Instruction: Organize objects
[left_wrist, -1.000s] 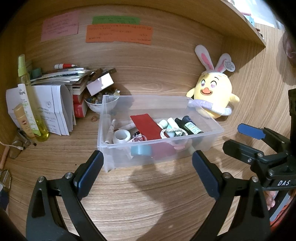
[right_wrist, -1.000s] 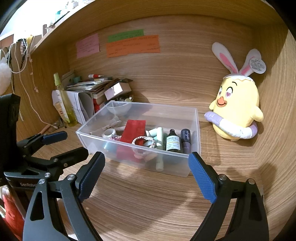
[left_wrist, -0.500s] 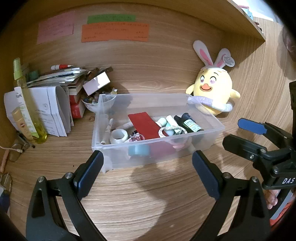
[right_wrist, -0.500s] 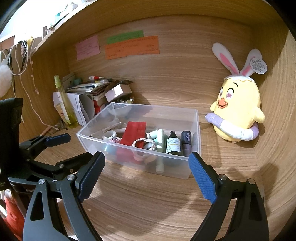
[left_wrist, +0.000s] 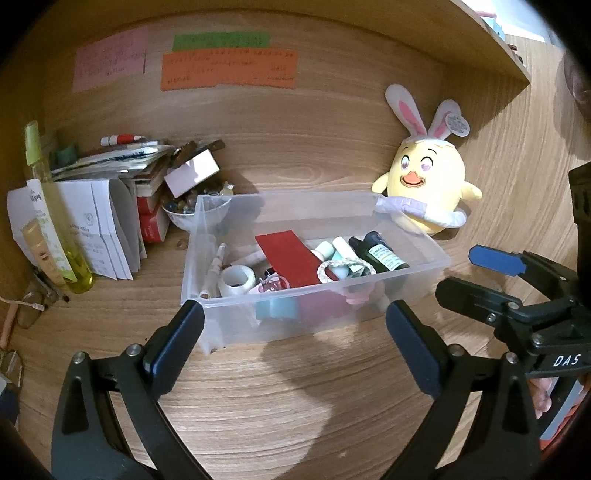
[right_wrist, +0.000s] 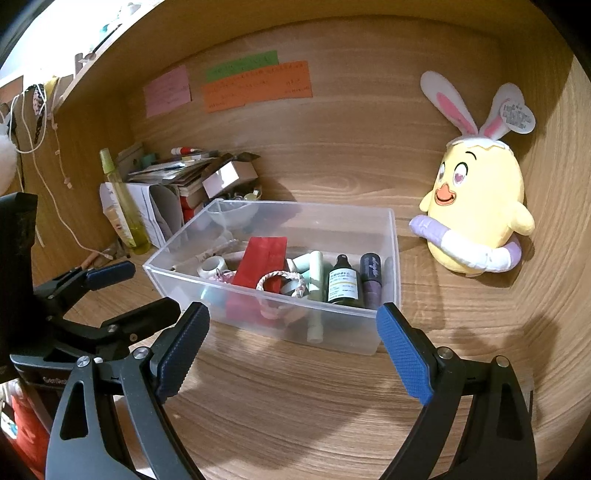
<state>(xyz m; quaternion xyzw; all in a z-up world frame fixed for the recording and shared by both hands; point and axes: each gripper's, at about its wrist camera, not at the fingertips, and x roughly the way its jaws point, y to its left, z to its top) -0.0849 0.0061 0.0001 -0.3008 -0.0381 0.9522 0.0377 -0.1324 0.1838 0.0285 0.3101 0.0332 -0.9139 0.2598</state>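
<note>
A clear plastic bin (left_wrist: 410, 274) (right_wrist: 394, 258) sits on the wooden desk. Inside it are a red card (left_wrist: 286, 256) (right_wrist: 262, 267), a tape roll (left_wrist: 238, 280), a braided ring (left_wrist: 345, 266) (right_wrist: 280, 282), pale tubes and dark dropper bottles (left_wrist: 378, 253) (right_wrist: 342, 282). My left gripper (left_wrist: 295, 345) is open and empty, just in front of the bin. My right gripper (right_wrist: 291, 350) is open and empty, also in front of the bin. Each gripper shows at the edge of the other's view.
A yellow plush chick with bunny ears (left_wrist: 424, 184) (right_wrist: 476, 218) sits right of the bin. At the left stand a yellow spray bottle (left_wrist: 55, 229), a stack of papers and books (left_wrist: 122, 192) and a bowl of small items (left_wrist: 192, 206). Sticky notes (left_wrist: 229, 68) hang on the back wall.
Both wrist views have shifted slightly, so the bin sits a little lower and closer in the frames. Both grippers stay open and empty.
</note>
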